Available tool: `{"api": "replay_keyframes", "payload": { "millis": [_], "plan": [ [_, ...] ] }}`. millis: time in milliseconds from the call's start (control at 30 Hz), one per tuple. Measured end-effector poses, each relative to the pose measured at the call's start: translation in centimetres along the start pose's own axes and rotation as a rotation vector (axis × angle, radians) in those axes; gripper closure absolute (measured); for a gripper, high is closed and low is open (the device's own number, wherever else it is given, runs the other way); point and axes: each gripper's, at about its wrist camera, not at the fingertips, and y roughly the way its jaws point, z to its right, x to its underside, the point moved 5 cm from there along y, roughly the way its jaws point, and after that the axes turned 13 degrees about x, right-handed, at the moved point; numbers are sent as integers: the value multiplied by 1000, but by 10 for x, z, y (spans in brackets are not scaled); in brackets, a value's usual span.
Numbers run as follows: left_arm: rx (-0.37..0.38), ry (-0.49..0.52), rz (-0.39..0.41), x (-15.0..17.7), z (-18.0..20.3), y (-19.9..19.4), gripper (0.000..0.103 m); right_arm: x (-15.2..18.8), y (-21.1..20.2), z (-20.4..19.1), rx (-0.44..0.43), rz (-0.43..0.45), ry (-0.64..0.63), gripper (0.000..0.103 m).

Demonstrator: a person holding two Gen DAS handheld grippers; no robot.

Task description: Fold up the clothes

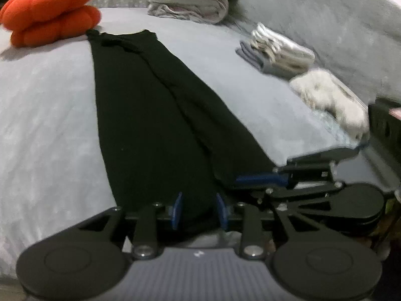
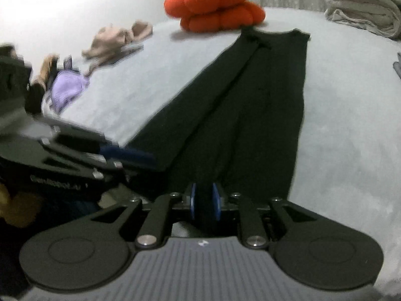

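Note:
A long black garment (image 1: 140, 115) lies folded lengthwise on the grey bed (image 1: 45, 115), running away from me toward the orange cushion. My left gripper (image 1: 199, 209) sits at its near end, blue pads apart, with the black cloth lying loosely between them. Just to the right, at the garment's near right corner, a blue finger (image 1: 260, 179) of the right gripper shows. In the right wrist view the same garment (image 2: 250, 105) stretches ahead. My right gripper (image 2: 204, 204) stands slightly open over its near edge, dark cloth in the narrow gap.
An orange pumpkin-shaped cushion (image 1: 50, 10) sits at the garment's far end. A folded pale blanket (image 1: 190, 2) and two small stacks of folded clothes (image 1: 275, 50) (image 1: 330, 97) line the right side. A beige garment (image 2: 117, 40) and a purple one (image 2: 67, 87) lie loose at the left.

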Motion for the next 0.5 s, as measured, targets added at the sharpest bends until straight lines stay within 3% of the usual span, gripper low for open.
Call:
{"api": "replay_keyframes", "payload": {
  "millis": [67,100,167,300,500],
  "plan": [
    [7,30,-5,4,2,-2,83,-9,-6,-1,9,7,-11,86],
    [27,16,-4,3,0,-5,83,-15,-12,2,3,33,14,81],
    [69,3,-1,3,-3,-8,83,-26,-17,7,-61,48,84,80],
    [133,-13,16,4,-7,-18,83,-34,-1,7,-186,-24,197,71],
    [185,-21,81,4,-13,-42,82,-35,20,-8,-202,-96,206,69]
  ]
}}
